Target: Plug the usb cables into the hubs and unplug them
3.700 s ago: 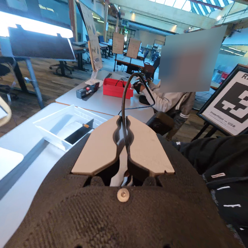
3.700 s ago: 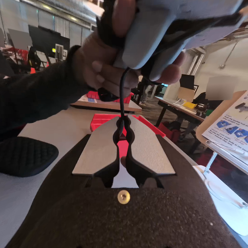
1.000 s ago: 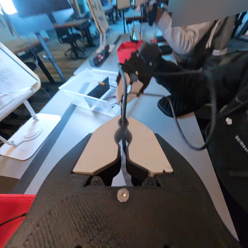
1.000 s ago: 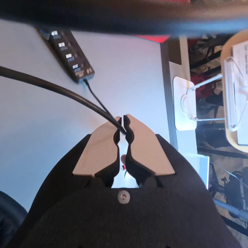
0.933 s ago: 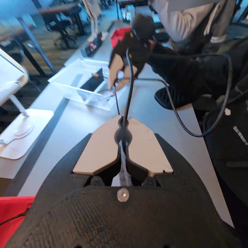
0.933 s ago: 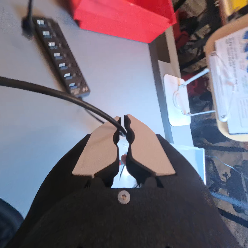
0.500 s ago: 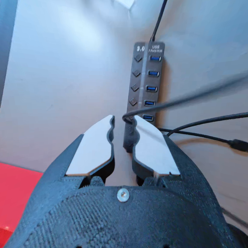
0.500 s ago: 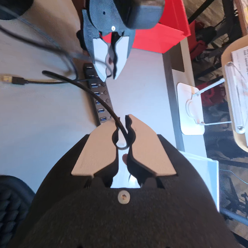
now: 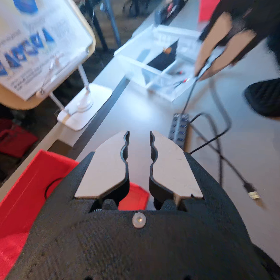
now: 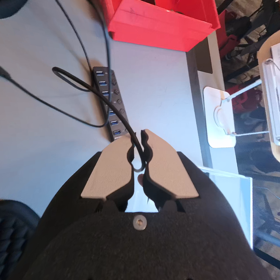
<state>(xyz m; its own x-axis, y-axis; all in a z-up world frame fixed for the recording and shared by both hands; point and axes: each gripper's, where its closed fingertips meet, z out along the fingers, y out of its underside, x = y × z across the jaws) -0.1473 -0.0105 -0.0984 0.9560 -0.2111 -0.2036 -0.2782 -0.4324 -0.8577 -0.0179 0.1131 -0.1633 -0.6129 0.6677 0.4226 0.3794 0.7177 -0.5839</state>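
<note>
Fingers first: your left gripper [image 9: 139, 133] has its jaws spread wide with nothing between them; half a second ago the black cable [image 10: 97, 92] hooked over its right finger, now it's free. Your right gripper [image 10: 138, 133] is nearly closed, and the cable loops through the notch between its pads, pinched loosely there; same hold as before.

Left wrist view: the camera has tilted up from looking straight down on the USB hub [image 9: 179, 128] to looking along the grey table [image 9: 136, 109]. Red bin [image 9: 22, 189] sits just under the left gripper. Hub lies just right of the fingertips, ports empty as far as blur allows. A loose USB plug [image 9: 253, 195] rests on the table at right, well apart from the hub. Farther off: clear tray [image 9: 159, 63], stand with a printed sheet [image 9: 37, 45].

Right wrist view: cable crosses over the hub, unplugged.
</note>
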